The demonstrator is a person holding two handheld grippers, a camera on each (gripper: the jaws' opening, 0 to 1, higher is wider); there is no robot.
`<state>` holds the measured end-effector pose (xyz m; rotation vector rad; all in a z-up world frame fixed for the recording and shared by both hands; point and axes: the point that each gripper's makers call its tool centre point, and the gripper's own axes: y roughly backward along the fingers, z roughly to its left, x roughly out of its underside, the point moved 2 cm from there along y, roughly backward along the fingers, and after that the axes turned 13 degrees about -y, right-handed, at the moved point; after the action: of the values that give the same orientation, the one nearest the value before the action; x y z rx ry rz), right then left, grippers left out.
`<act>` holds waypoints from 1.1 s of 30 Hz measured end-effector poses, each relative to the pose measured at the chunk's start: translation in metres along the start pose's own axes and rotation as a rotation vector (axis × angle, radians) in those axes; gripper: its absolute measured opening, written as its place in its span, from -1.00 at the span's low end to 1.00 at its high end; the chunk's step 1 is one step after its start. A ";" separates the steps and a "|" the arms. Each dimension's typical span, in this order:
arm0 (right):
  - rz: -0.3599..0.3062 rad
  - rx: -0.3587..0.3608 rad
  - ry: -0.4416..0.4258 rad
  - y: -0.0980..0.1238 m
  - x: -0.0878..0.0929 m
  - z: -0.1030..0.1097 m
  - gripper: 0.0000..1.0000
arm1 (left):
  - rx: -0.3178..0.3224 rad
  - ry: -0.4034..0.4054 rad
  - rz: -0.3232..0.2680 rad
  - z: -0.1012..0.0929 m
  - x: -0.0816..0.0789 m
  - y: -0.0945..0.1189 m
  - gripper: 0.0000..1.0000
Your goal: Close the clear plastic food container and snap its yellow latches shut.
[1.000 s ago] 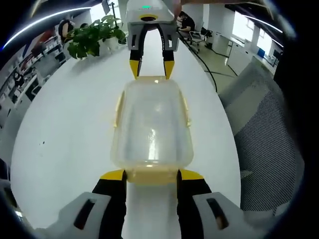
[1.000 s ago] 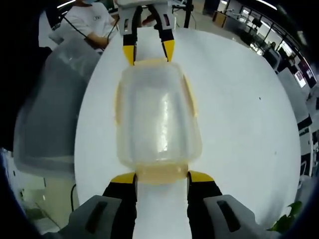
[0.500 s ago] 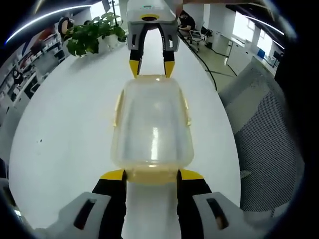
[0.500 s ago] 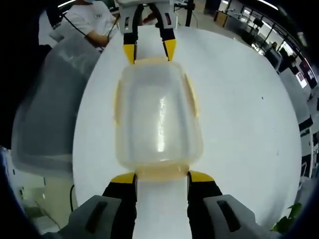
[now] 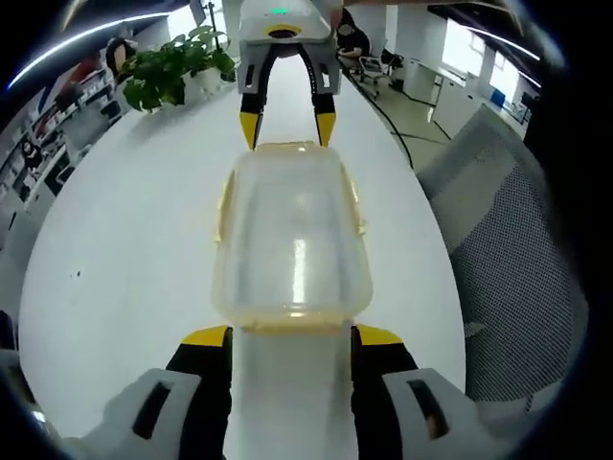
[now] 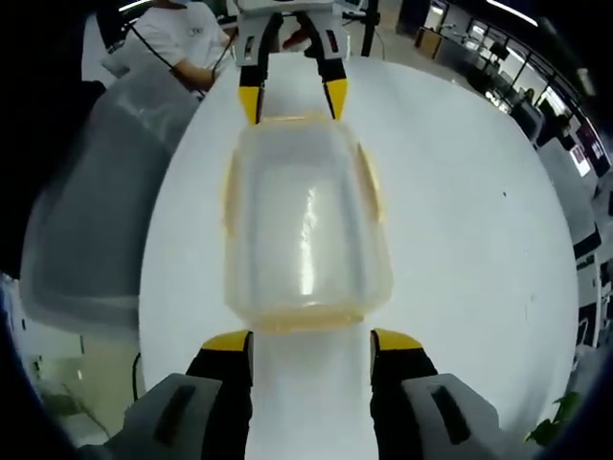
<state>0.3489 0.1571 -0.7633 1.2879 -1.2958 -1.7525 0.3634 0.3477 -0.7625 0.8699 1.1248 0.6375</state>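
Note:
The clear plastic container (image 5: pixel 292 240) lies lid-on on the white table (image 5: pixel 115 240), with yellow latches along its long sides (image 5: pixel 227 206). My left gripper (image 5: pixel 292 337) stands open at the container's near short end, its yellow tips just short of the rim and touching nothing. At the far end my right gripper (image 5: pixel 285 126) points back at me, tips spread beside that end's latch. From the right gripper view, the same container (image 6: pixel 306 230) lies ahead of my open right gripper (image 6: pixel 311 342). The left gripper (image 6: pixel 293 101) faces it from the far end. A side latch (image 6: pixel 369 187) lies flat against the wall.
A potted plant (image 5: pixel 172 72) stands at the table's far edge. A grey mesh chair (image 5: pixel 508 249) is close beside the table, and it is also in the right gripper view (image 6: pixel 86 220). A person in white (image 6: pixel 182 38) sits beyond the table.
Both grippers' jaws have spread a little wider and drawn slightly back from the container's ends. The yellow end latches that sat between the tips now lie just ahead of them. The container has stayed put.

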 end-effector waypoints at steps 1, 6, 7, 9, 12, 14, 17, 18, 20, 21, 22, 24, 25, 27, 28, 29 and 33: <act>-0.002 0.002 -0.008 0.001 0.000 -0.001 -0.06 | -0.001 0.012 0.002 0.000 0.001 0.000 -0.06; -0.074 -0.011 -0.133 0.009 -0.005 -0.001 -0.07 | -0.021 0.122 -0.014 0.000 0.002 0.008 -0.07; -0.086 -0.015 -0.159 0.011 -0.006 -0.001 -0.07 | -0.022 0.144 -0.014 0.000 0.003 0.009 -0.07; -0.123 -0.023 -0.231 0.015 -0.008 -0.002 -0.09 | -0.029 0.208 -0.033 -0.001 0.003 0.012 -0.07; -0.164 -0.025 -0.350 0.019 -0.009 -0.002 -0.14 | -0.032 0.347 -0.070 -0.002 0.006 0.017 -0.07; -0.181 -0.024 -0.423 0.019 -0.008 -0.002 -0.15 | -0.033 0.426 -0.097 -0.002 0.005 0.019 -0.07; -0.205 -0.022 -0.510 0.019 -0.008 -0.002 -0.23 | -0.019 0.590 -0.128 -0.005 0.004 0.022 -0.06; -0.236 0.001 -0.534 0.021 -0.010 -0.006 -0.27 | -0.034 0.662 -0.144 -0.003 0.002 0.023 -0.06; -0.289 -0.015 -0.605 0.021 -0.015 -0.005 -0.28 | -0.048 0.732 -0.185 -0.002 -0.002 0.024 -0.06; -0.304 -0.030 -0.650 0.021 -0.016 -0.002 -0.28 | -0.061 0.798 -0.191 -0.001 -0.001 0.023 -0.06; -0.305 -0.029 -0.669 0.020 -0.016 -0.001 -0.27 | -0.069 0.830 -0.195 -0.001 -0.001 0.022 -0.06; -0.297 -0.014 -0.678 0.016 -0.013 -0.001 -0.26 | -0.084 0.902 -0.202 -0.002 0.000 0.020 -0.06; -0.295 0.001 -0.693 0.012 -0.011 -0.002 -0.26 | -0.081 0.945 -0.211 -0.004 0.000 0.017 -0.05; -0.305 0.008 -0.713 0.011 -0.012 -0.001 -0.26 | -0.090 1.017 -0.231 -0.005 -0.001 0.013 -0.06; -0.317 0.011 -0.731 0.011 -0.013 -0.002 -0.26 | -0.093 1.039 -0.248 -0.005 -0.003 0.012 -0.06; -0.334 0.021 -0.742 0.011 -0.013 -0.004 -0.26 | -0.092 1.068 -0.255 -0.006 -0.003 0.010 -0.06; -0.388 0.017 -0.835 0.011 -0.014 -0.004 -0.26 | -0.156 1.104 -0.264 -0.004 -0.003 0.008 -0.11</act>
<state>0.3569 0.1645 -0.7483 0.8551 -1.5410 -2.7330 0.3590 0.3507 -0.7546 0.1609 2.0904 1.0005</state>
